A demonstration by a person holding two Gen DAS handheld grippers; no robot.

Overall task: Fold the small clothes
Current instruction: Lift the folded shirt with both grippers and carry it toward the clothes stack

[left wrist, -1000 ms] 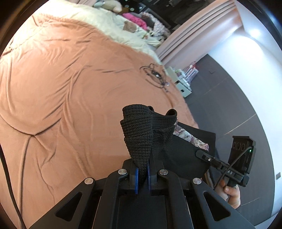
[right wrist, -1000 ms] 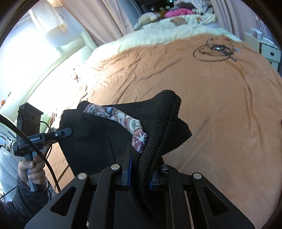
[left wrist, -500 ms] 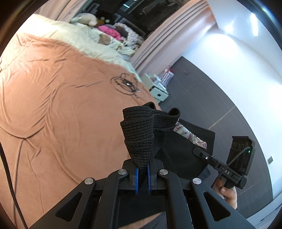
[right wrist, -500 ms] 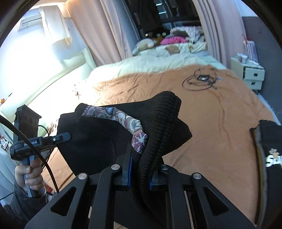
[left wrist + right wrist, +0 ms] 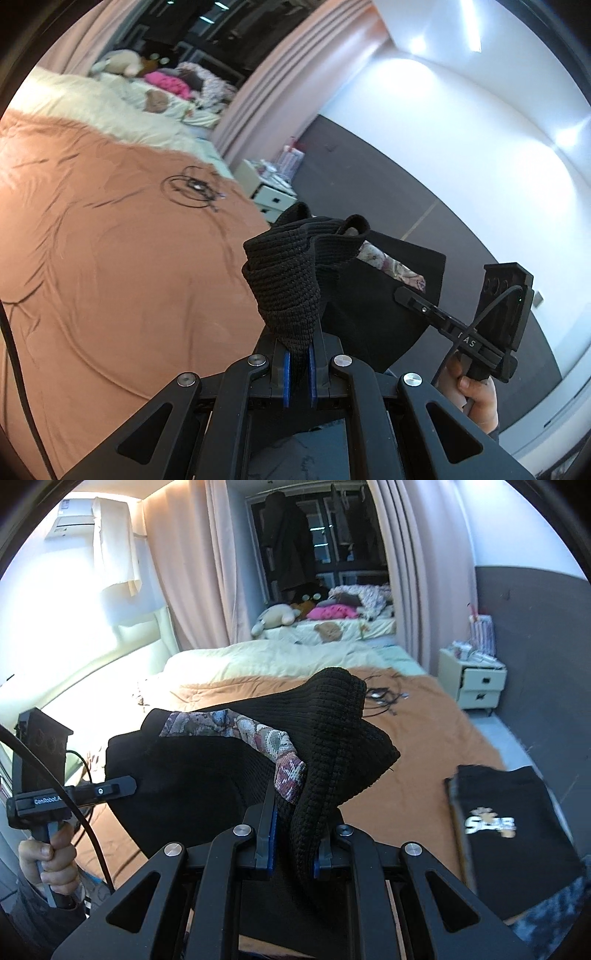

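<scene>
A black knit garment (image 5: pixel 291 280) with a patterned floral band (image 5: pixel 258 734) hangs in the air between both grippers, above the orange bedspread (image 5: pixel 110 266). My left gripper (image 5: pixel 297 363) is shut on one bunched corner of it. My right gripper (image 5: pixel 291 845) is shut on the other bunched corner (image 5: pixel 332 746). The cloth spans between them as a slack black sheet (image 5: pixel 184 771). Each view shows the other hand-held gripper, in the left wrist view (image 5: pixel 476 332) and in the right wrist view (image 5: pixel 48 797).
A folded black shirt with a printed logo (image 5: pixel 506 834) lies at the bed's near right. A coil of black cable (image 5: pixel 192 188) lies further up the bedspread. A white bedside cabinet (image 5: pixel 476 679) stands right of the bed. Pillows and soft toys (image 5: pixel 317 616) lie at the far end.
Both grippers have lifted and tilted upward with the garment, so more of the room and less of the bed shows. The folded black shirt has come into the right wrist view.
</scene>
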